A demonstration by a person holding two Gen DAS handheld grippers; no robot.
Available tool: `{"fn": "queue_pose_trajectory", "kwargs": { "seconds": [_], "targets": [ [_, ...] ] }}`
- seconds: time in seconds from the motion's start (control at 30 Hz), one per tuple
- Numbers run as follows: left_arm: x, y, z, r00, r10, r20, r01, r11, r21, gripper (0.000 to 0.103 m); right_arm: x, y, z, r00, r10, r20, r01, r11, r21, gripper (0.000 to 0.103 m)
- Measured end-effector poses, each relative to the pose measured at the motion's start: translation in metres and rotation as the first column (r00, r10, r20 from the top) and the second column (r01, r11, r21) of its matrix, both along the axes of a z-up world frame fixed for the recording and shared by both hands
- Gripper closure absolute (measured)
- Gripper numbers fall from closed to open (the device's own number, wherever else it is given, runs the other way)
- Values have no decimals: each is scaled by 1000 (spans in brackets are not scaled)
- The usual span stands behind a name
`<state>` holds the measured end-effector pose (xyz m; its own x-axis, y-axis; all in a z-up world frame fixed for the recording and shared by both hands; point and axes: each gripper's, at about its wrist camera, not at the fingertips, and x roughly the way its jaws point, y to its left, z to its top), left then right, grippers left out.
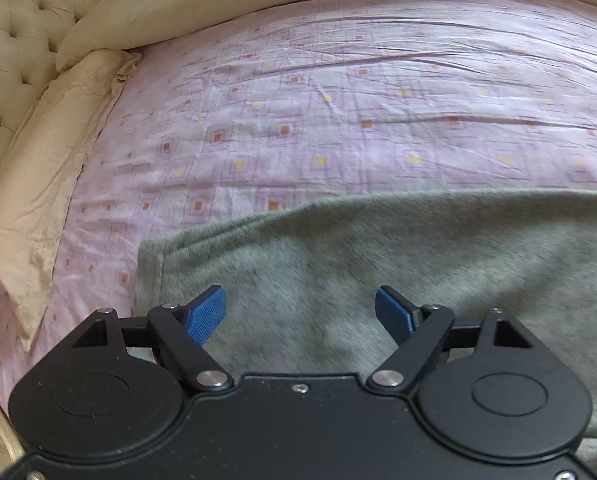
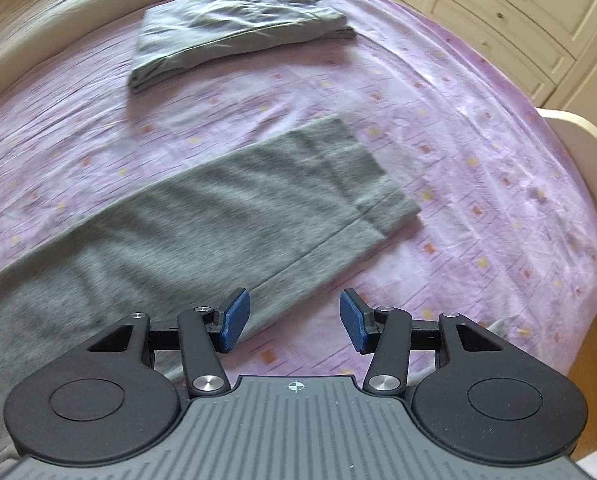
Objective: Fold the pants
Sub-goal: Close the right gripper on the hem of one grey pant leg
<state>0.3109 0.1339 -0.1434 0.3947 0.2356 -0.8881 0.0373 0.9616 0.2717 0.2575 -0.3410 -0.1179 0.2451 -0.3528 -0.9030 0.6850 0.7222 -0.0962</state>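
My left gripper hung spread over the grey pants, gripping nothing; right gripper spread too (pant hem at 1 o'clock).

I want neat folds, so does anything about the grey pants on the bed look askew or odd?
Slightly. At the cuff end of the grey pants, the two legs do not line up: one hem sticks out past the other. Nothing looks damaged.

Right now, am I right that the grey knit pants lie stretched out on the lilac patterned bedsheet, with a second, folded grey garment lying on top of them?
Not quite: the folded grey garment lies apart from the grey knit pants, farther up the lilac patterned bedsheet, with bare sheet between them. The right wrist view shows this.
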Motion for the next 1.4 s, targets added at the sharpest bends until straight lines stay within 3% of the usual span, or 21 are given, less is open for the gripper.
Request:
{"fn": "queue_pose_trajectory", "kwargs": {
  "seconds": [0.23,0.47,0.6,0.77,0.8,0.87,0.93,1.0,1.1,1.2,1.27,1.33,1.4],
  "targets": [
    [-64,-77,3,995,32,-90,-39,996,-75,19,-8,-89,-14,999,-42,33,40,998,51,54],
    [-99,-130,15,993,30,-110,-39,996,-84,19,11,-141,-32,992,111,60,-116,988,102,54],
    [-110,-145,19,992,45,-114,-53,996,-66,19,18,-164,-50,988,150,40,-154,978,143,54],
    [-118,-156,18,992,43,-122,-47,998,-32,19,20,-172,-61,971,224,79,-237,946,222,55],
    [-119,-159,17,991,44,-126,-47,999,-26,19,21,-172,-61,968,237,88,-251,941,229,58],
    [-120,-163,16,990,45,-132,-48,999,-20,19,23,-171,-62,957,262,123,-286,920,267,84],
    [-120,-168,14,990,44,-137,-47,999,-17,19,28,-168,-59,950,292,112,-312,912,267,96],
    [-119,-174,13,989,37,-142,-40,999,-16,19,30,-162,-51,934,337,117,-356,904,237,97],
    [-117,-183,15,991,25,-131,-27,999,-18,19,32,-163,-33,920,379,96,-389,914,117,98],
    [-114,-190,13,990,16,-138,-20,999,-28,19,36,-177,-43,942,331,51,-335,934,128,98],
    [-114,-195,13,990,11,-141,-14,1000,-26,19,38,-175,-55,932,362,28,-363,920,148,97],
    [-115,-197,16,991,13,-135,-18,999,-33,19,35,-177,-49,932,354,79,-362,920,150,92],
    [-117,-197,18,991,20,-135,-26,999,-41,19,29,-187,-32,931,292,220,-329,931,159,88]
  ]
}}
